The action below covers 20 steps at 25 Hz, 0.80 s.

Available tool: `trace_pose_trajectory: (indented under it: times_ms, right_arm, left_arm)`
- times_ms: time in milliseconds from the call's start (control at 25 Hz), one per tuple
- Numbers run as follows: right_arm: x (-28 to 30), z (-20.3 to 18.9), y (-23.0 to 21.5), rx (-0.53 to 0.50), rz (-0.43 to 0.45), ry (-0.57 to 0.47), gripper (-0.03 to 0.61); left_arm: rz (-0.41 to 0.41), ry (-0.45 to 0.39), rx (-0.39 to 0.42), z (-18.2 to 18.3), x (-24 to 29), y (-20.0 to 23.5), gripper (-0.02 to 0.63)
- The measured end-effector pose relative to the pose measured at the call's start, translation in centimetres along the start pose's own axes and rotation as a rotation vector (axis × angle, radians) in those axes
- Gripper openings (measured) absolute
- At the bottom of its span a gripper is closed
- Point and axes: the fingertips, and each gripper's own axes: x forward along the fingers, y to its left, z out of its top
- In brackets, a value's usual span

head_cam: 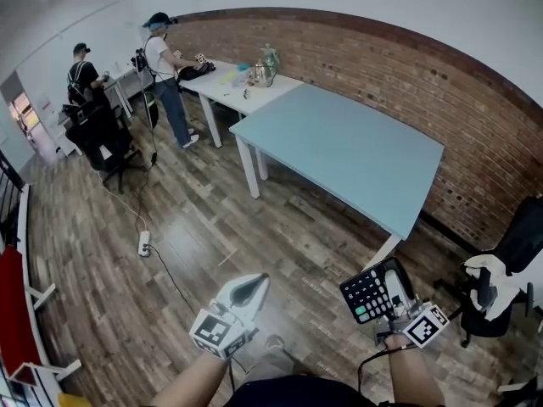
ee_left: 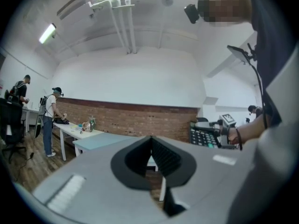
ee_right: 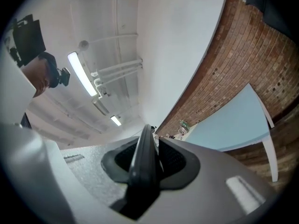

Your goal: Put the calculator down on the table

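Calculator (head_cam: 371,293), black with rows of pale keys and one green key, is being carried in the air by the right gripper (head_cam: 392,295), whose jaws are clamping its lower edge so that its key face is tilting up toward the head camera. In the right gripper view the calculator (ee_right: 142,164) is showing edge-on as a dark blade pinched between the two pads. It is hanging over the wooden floor (head_cam: 212,227), short of the nearest corner of the light blue table (head_cam: 339,142) and not touching it. The left gripper (head_cam: 248,291) is hanging beside it at a similar height, its jaws pressed together on nothing. The blue table top is bare; a white table (head_cam: 229,87) adjoining its far left corner is carrying bottles and small items, and two people are standing beyond that. Judging from here, the main risk is letting go too soon: the calculator is not yet above the table, so opening the jaws now would be dropping it onto the floor. The grip is only on a thin edge, so a quick swing could be twisting it loose. Setting it down right at the near corner or edge could be leaving it overhanging and tipping off.
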Motion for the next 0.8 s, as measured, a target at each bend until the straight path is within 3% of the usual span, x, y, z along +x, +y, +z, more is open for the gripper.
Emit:
trace_pose_trajectory:
  times_ms: [520,800]
  right_arm:
    - [11.0,-2.9,-2.4,-0.049,-0.077,-0.011,0.101]
    - [14.2,-4.2,-3.5,-0.061,-0.146,-0.024,0.101]
  left_arm:
    - [-0.016,0.031,-0.014,-1.2,3.8,10.0,-0.005]
    - [-0.029,0.048,-0.030,-2.8,4.8,13.5,-0.005]
